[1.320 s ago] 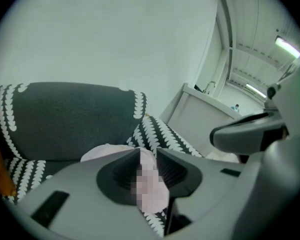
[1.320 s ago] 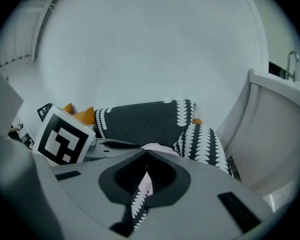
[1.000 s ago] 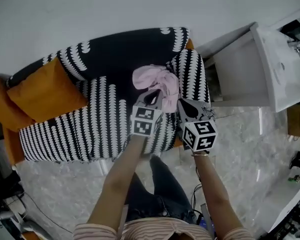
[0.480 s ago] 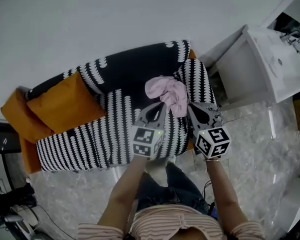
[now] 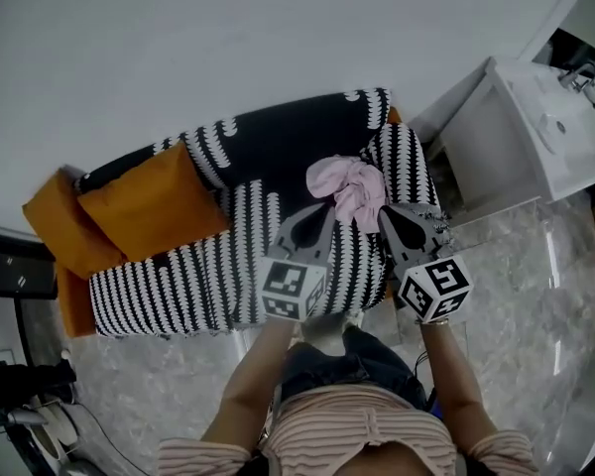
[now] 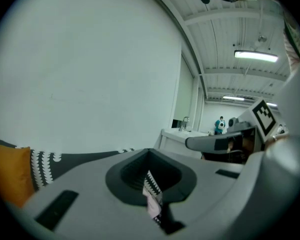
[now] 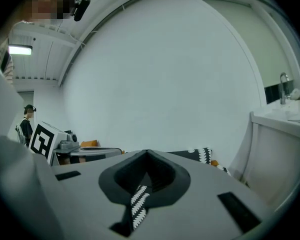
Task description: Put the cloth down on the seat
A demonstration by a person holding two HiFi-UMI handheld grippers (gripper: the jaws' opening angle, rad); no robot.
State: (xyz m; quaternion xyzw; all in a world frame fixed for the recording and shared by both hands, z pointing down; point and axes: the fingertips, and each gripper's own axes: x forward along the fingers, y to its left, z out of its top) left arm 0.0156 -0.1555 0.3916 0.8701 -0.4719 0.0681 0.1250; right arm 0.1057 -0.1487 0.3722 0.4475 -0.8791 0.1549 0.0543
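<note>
A bunched pink cloth [image 5: 345, 181] hangs in the air over the right end of a black-and-white patterned sofa [image 5: 208, 266]. In the head view my left gripper [image 5: 323, 208] is shut on the cloth's lower left part. My right gripper [image 5: 386, 212] meets its lower right edge, jaws together. In the left gripper view the left gripper [image 6: 149, 156] is shut, and a sliver of pink cloth [image 6: 152, 204] shows in the slit. The right gripper view shows the right gripper [image 7: 146, 156] with jaws together; only sofa pattern [image 7: 138, 201] shows through the slit.
Orange cushions [image 5: 154, 201] lie at the sofa's left end. A white cabinet with a sink [image 5: 535, 137] stands right of the sofa. The floor [image 5: 535, 296] is marbled grey. Two people stand far off in the gripper views.
Both grippers have risen together with the pink cloth, which now hangs higher above the sofa's right end. The jaws have stayed closed.
</note>
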